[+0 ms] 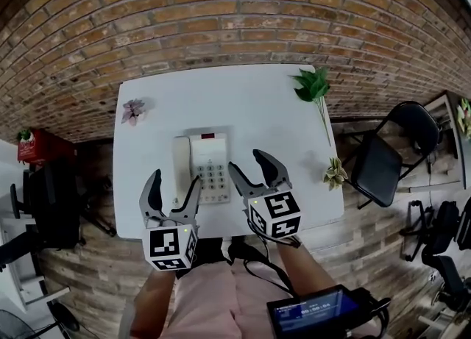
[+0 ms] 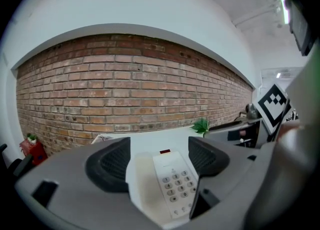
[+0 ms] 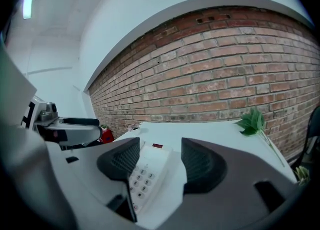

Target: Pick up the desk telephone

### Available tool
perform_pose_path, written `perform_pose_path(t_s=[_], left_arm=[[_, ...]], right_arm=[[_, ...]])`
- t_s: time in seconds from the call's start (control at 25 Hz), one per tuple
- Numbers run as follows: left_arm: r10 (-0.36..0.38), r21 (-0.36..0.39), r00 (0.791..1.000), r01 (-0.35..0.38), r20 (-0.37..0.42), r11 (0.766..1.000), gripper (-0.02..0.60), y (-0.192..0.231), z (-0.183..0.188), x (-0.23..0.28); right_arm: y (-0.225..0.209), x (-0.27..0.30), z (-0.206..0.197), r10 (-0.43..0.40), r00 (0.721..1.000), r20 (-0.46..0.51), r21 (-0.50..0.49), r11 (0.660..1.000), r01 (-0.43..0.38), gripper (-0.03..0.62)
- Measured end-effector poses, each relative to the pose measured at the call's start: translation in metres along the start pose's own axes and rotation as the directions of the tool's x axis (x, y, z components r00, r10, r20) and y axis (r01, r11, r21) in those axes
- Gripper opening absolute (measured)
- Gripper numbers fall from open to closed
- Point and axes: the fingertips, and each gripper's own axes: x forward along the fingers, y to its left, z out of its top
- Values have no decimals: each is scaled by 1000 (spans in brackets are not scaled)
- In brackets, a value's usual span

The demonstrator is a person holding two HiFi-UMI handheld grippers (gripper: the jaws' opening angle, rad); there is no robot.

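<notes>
Head view, seen from above. A brick wall (image 1: 221,14) fills the upper part of the frame. Below it, at centre, stands a white table (image 1: 221,102). A black folding chair (image 1: 383,161) stands off the table's right edge.

The desk telephone (image 1: 202,168) lies flat on the table, slightly left of centre and in the half nearer the lower edge of the frame. Its long axis runs from bottom to top of the frame, roughly parallel to the table's side edges. The end with the small red window (image 1: 207,137) points up the frame toward the brick wall, and the keypad (image 1: 214,177) lies toward the lower end. The handset (image 1: 182,168) rests along the telephone's left side, parallel to that axis.

The left gripper (image 1: 174,179) sits at the telephone's lower left and the right gripper (image 1: 248,161) at its lower right, both aimed up the frame. Each claw stands wide. In the left gripper view the telephone shows between the pads (image 2: 112,166) with none pressing on it, and the same holds for the pads (image 3: 122,163) in the right gripper view. Neither claw holds anything.

A green leafy sprig (image 1: 313,86) lies at the table's upper right. A pale flower (image 1: 335,173) lies at its right edge and a pink flower (image 1: 134,109) near its upper left corner.
</notes>
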Motion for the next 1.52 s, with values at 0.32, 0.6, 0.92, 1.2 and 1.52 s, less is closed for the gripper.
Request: perform_pose_path(t_s=[0.32,0.6,0.92,1.2,1.52], left_arm=[[-62,-70,995,57,-72,996,372,19,-17,35],[-140,-141,977,118,-159,983,387,20,-47,63],[-231,-242,930,163,-286,956,411,22,-96,91],[-329,-373,883,196,-335,907,428,25,-130,107],[-467,-468,817,285,-338,837,428,10,-138,108]], right_arm=[[-8,32,-6,-13,999,-49,21,1000,14,268],[-12,58,-30,-3,993,-117,56,998,10,275],[-11,92,-75,41,973,-226,130,991,-11,278],[-11,102,-91,96,971,-219,270,962,-34,316],[-8,107,-95,177,955,-239,351,932,-84,321]])
